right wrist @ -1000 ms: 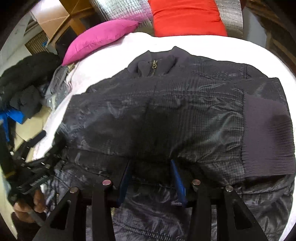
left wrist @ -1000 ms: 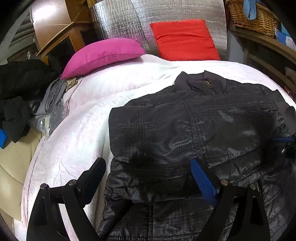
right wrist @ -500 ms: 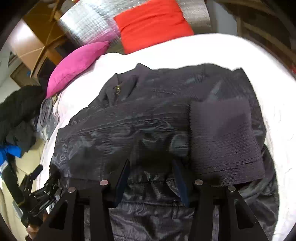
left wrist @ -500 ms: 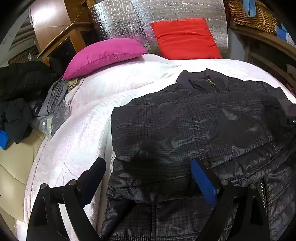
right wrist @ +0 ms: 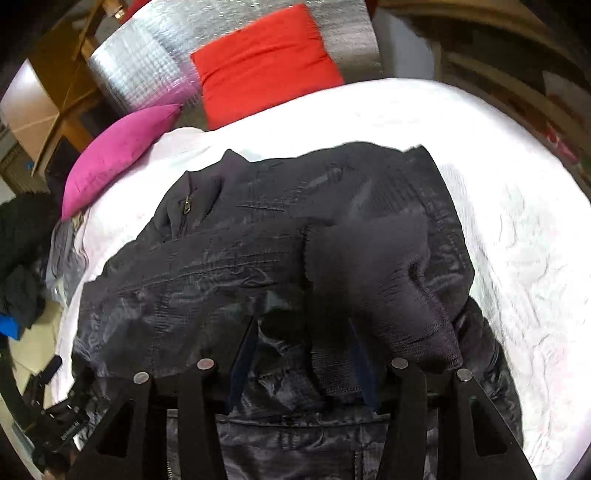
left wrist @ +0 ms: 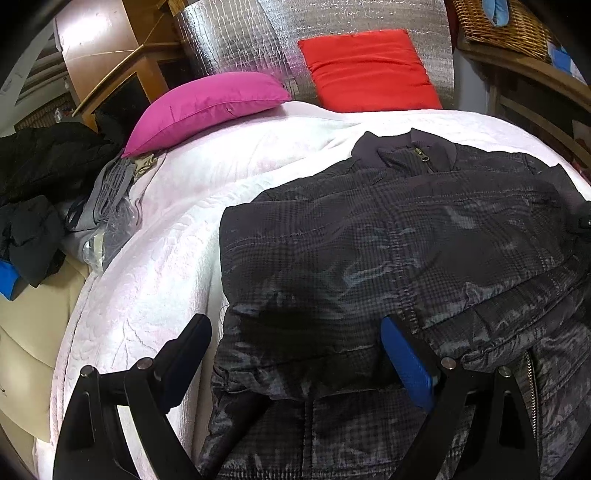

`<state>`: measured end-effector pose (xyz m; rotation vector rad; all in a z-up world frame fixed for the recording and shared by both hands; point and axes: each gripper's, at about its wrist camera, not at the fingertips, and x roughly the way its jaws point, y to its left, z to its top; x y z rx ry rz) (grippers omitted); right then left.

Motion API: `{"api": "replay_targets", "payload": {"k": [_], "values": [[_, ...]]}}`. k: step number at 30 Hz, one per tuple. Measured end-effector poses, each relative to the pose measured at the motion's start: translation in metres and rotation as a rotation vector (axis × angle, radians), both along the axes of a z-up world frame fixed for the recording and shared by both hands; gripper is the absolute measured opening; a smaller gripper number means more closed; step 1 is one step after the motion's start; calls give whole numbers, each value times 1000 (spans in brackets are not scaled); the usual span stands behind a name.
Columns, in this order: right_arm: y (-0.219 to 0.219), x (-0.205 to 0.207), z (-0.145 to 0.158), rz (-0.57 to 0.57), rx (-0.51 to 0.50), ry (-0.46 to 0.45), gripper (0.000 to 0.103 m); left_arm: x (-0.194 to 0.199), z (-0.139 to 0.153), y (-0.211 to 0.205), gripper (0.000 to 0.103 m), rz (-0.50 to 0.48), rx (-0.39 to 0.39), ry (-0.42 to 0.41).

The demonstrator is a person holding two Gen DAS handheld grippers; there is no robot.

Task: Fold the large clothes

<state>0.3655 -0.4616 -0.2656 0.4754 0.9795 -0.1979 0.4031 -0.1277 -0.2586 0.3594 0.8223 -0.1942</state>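
A dark checked padded jacket (left wrist: 388, 251) lies on a white quilted bed (left wrist: 159, 266), collar and zip towards the pillows; it also shows in the right wrist view (right wrist: 236, 266). One sleeve lies folded across the body, and its ribbed knit cuff (right wrist: 376, 280) is bunched up. My left gripper (left wrist: 295, 350) is open over the jacket's lower left part, one finger over the bed, the blue-padded finger (left wrist: 406, 358) on the fabric. My right gripper (right wrist: 303, 354) is shut on a fold of the jacket sleeve near the cuff, lifting it.
A pink pillow (left wrist: 210, 103) and a red pillow (left wrist: 369, 70) lie at the bed's head against a silver foil panel (left wrist: 258, 37). Dark clothes (left wrist: 40, 184) and grey items are piled left of the bed. A wicker basket (left wrist: 506, 22) sits on wooden shelving at right.
My right gripper has lifted and swung rightward with the sleeve, and the knit cuff has bunched and moved toward the jacket's middle. My left gripper has stayed open in nearly the same place.
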Motion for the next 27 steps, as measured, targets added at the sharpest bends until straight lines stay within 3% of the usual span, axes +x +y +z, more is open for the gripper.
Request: {"api": "replay_targets", "payload": {"k": [8, 17, 23, 27], "values": [[-13, -24, 18, -34, 21, -56, 54, -5, 4, 9, 93, 7, -2, -8], [-9, -27, 9, 9, 6, 2, 54, -8, -5, 8, 93, 13, 41, 0], [-23, -44, 26, -41, 55, -67, 59, -7, 7, 20, 93, 49, -19, -5], [-49, -50, 25, -117, 106, -94, 59, 9, 19, 48, 93, 149, -75, -16]]}}
